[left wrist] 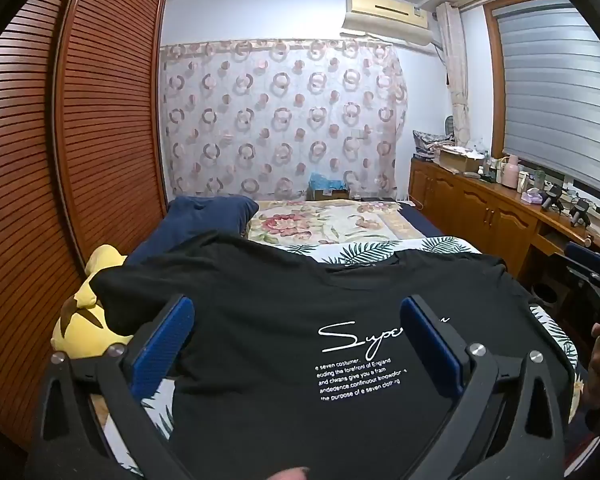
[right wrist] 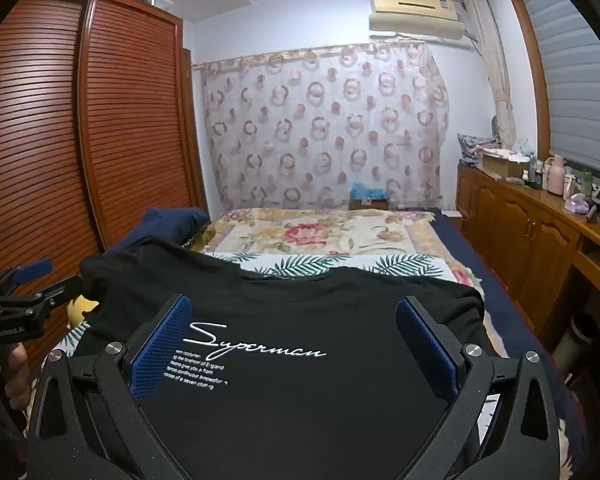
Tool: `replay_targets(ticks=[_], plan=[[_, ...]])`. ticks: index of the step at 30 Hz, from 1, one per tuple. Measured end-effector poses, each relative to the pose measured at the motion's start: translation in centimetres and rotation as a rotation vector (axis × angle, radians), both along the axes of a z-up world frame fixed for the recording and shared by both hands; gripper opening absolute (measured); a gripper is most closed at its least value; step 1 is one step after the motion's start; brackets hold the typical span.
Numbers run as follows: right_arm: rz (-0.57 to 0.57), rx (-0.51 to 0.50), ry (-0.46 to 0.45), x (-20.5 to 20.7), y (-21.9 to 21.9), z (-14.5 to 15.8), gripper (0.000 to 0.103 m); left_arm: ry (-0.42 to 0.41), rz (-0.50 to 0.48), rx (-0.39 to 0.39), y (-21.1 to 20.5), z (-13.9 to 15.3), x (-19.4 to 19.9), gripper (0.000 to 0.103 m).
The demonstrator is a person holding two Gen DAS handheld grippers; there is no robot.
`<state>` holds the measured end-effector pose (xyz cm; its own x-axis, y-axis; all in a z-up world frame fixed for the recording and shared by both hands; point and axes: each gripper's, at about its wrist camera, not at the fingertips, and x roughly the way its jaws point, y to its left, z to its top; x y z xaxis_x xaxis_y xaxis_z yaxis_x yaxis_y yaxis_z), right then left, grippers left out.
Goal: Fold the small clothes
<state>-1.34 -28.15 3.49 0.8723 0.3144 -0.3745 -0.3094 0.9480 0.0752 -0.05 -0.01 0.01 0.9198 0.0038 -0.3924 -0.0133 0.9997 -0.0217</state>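
Note:
A black T-shirt [left wrist: 268, 312] with white lettering lies spread front-up on the bed, collar at the far side; the right wrist view shows the same T-shirt [right wrist: 300, 392]. My left gripper [left wrist: 296, 312] hovers above it, open wide, blue pads apart and nothing between them. My right gripper [right wrist: 292, 312] hangs over the shirt's chest, likewise open and empty. From the right wrist view the left gripper [right wrist: 40, 276] appears at the far left by the shirt's left sleeve, held by a hand [right wrist: 12, 372].
The bed carries a leaf-print sheet [right wrist: 312, 264], a floral blanket [right wrist: 308, 232] and a navy pillow [left wrist: 204, 216]. A yellow plush toy [left wrist: 88, 312] lies left of the shirt. A slatted wardrobe [left wrist: 60, 160] stands left; a cluttered wooden cabinet [left wrist: 500, 208] runs along the right.

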Motion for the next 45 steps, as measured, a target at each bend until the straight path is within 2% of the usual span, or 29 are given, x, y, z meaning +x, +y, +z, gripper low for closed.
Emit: replay_targets(ticks=[45], plan=[[0.000, 0.013, 0.001, 0.0, -0.1, 0.1, 0.103, -0.008, 0.003, -0.003, 0.9, 0.8, -0.2, 0.103]])
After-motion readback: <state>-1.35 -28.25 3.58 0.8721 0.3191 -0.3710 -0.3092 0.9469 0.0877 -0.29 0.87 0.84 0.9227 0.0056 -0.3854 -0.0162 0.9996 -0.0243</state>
